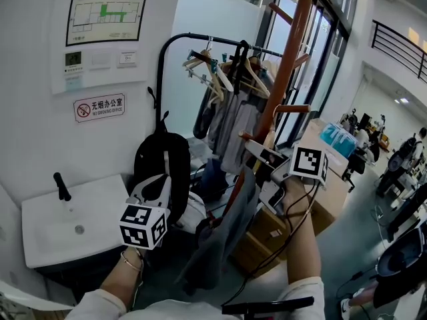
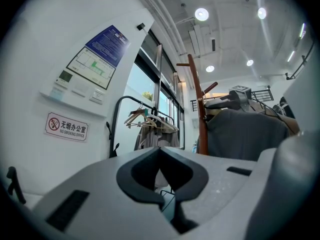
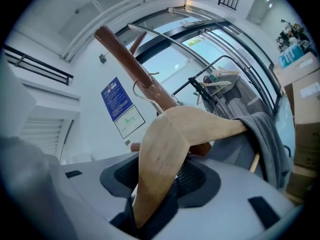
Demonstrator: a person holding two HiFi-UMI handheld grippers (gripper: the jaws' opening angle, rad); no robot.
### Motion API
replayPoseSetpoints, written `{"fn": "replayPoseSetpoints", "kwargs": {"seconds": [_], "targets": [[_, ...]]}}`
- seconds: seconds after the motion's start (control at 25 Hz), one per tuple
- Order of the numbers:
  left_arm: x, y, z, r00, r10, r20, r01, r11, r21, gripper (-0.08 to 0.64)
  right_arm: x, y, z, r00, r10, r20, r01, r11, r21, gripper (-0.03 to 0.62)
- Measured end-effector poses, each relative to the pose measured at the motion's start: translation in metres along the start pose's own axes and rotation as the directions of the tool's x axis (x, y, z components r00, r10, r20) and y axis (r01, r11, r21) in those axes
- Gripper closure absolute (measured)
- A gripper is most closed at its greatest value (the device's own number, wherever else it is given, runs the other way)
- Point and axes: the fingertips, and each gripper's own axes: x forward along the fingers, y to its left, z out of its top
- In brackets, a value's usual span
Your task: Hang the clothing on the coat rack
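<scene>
In the head view, a person is holding the left tongs [image 1: 155,185] low, in front of a black backpack [image 1: 160,162] and beside a white sink [image 1: 47,225]. The right tongs [image 1: 261,157] are sitting higher up, right next to the brown pole of the coat rack [image 1: 287,72]. A grey garment [image 1: 220,245] is hanging down under the right tongs, close against the lower part of the pole. Behind it, a black clothes rail [image 1: 200,37] is carrying more hangers and clothes. Cardboard boxes [image 1: 330,205] are standing on the floor to the right.

In the left gripper view, the left tongs are closed together with nothing between them. They are pointing level, out toward the white wall with a no-smoking sign [image 2: 66,127]. The clothes rail is showing in the middle. The coat rack and the grey garment are showing on the right.

In the right gripper view, the right tongs are squeezing a wooden hanger [image 3: 170,144] from both sides. The grey garment is draped over the hanger's far arm, on the right. The hanger's metal hook is sitting just beside the brown pole. It is not clear if the hook is resting on a peg.
</scene>
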Motion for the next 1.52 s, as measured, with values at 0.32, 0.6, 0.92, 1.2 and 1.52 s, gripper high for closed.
{"fn": "replayPoseSetpoints", "kwargs": {"seconds": [0.32, 0.6, 0.92, 1.2, 1.52], "targets": [[-0.006, 0.005, -0.001, 1.000, -0.005, -0.001, 0.005, 1.000, -0.008, 0.552, 0.001, 0.003, -0.003, 0.999, -0.051, 0.005, 0.051, 0.999, -0.012, 0.343], [-0.010, 0.004, -0.006, 1.000, -0.027, -0.011, 0.026, 0.999, -0.025, 0.554, -0.007, 0.004, -0.004, 0.997, -0.072, 0.012, 0.072, 0.997, -0.025, 0.335], [-0.012, -0.002, -0.014, 0.998, -0.063, -0.017, 0.063, 0.997, -0.047, 0.554, -0.019, 0.007, -0.009, 0.995, -0.091, 0.037, 0.091, 0.996, -0.001, 0.334], [-0.014, -0.012, -0.019, 0.995, -0.095, -0.021, 0.094, 0.994, -0.057, 0.554, -0.040, 0.012, -0.011, 0.992, -0.104, 0.072, 0.105, 0.994, -0.007, 0.334], [-0.020, -0.021, -0.021, 0.991, -0.130, -0.022, 0.129, 0.990, -0.065, 0.554, -0.054, 0.006, -0.028, 0.981, -0.164, 0.103, 0.165, 0.986, 0.004, 0.334]]}}
